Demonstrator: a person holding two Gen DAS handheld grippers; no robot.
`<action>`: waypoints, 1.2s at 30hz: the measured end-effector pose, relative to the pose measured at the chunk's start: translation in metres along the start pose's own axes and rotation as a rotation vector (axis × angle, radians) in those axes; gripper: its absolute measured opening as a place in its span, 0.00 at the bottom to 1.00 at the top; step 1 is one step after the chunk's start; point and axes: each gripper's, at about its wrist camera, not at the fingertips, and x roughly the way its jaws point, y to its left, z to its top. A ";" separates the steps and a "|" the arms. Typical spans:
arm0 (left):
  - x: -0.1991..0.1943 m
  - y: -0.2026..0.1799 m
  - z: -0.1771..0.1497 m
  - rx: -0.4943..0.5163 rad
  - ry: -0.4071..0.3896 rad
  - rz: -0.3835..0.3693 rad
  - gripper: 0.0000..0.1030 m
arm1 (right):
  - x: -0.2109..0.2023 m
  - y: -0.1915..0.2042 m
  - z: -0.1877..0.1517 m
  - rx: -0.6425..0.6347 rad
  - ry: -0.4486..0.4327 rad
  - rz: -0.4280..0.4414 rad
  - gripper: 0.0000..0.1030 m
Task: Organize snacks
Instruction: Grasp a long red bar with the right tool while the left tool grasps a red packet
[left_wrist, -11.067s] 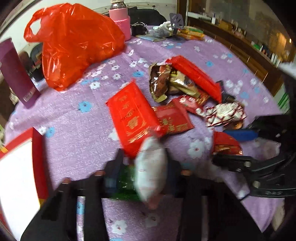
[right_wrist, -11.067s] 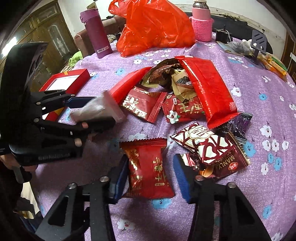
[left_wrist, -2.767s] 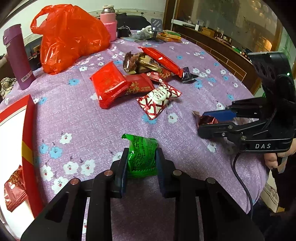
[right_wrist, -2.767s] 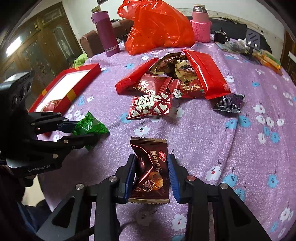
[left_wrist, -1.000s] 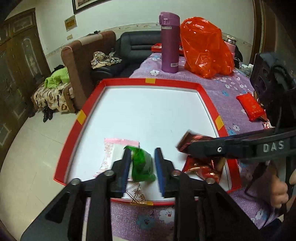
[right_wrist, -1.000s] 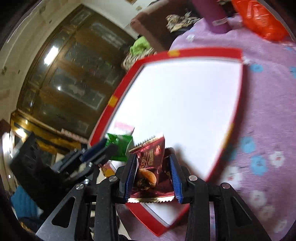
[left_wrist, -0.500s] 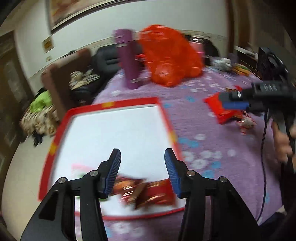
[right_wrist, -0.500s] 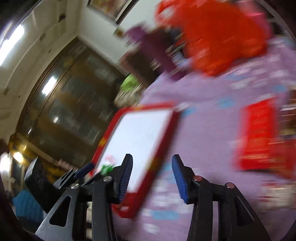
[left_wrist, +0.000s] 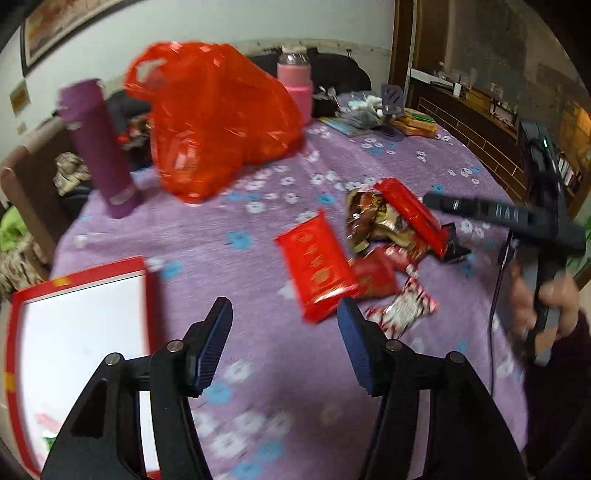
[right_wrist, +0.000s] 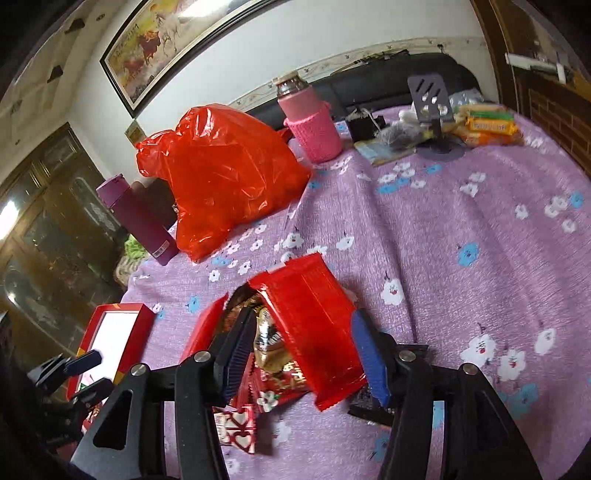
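A pile of snack packets lies on the purple flowered tablecloth (left_wrist: 229, 221): a long red packet (left_wrist: 317, 266), another long red packet (right_wrist: 314, 325), brown-gold sweets (left_wrist: 373, 218), a heart-patterned packet (left_wrist: 402, 306) and a dark packet (left_wrist: 452, 243). My left gripper (left_wrist: 282, 339) is open and empty, over the cloth just short of the pile. My right gripper (right_wrist: 303, 354) is open, its jaws on either side of the long red packet, above the pile. The red-rimmed white tray (left_wrist: 74, 332) sits at the left, with packets at its near end.
A red plastic bag (left_wrist: 218, 118), a purple flask (left_wrist: 99, 147) and a pink-sleeved bottle (left_wrist: 295, 88) stand at the back. A phone stand (right_wrist: 430, 99) and yellow biscuit packs (right_wrist: 487, 125) lie far right. The table edge runs along the right.
Both grippers let go of their packets in the tray, opened, and swung back right to the snack pile. The right gripper now hovers over the long red packet.
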 end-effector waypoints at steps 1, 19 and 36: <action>0.008 -0.003 0.005 -0.015 0.014 -0.008 0.56 | 0.004 -0.002 0.000 -0.006 0.013 -0.005 0.55; 0.081 -0.011 0.024 -0.136 0.139 -0.077 0.66 | 0.039 0.002 -0.002 -0.167 0.037 -0.077 0.62; 0.049 -0.001 -0.001 -0.108 0.063 -0.060 0.23 | 0.020 0.001 0.000 -0.050 0.135 0.153 0.15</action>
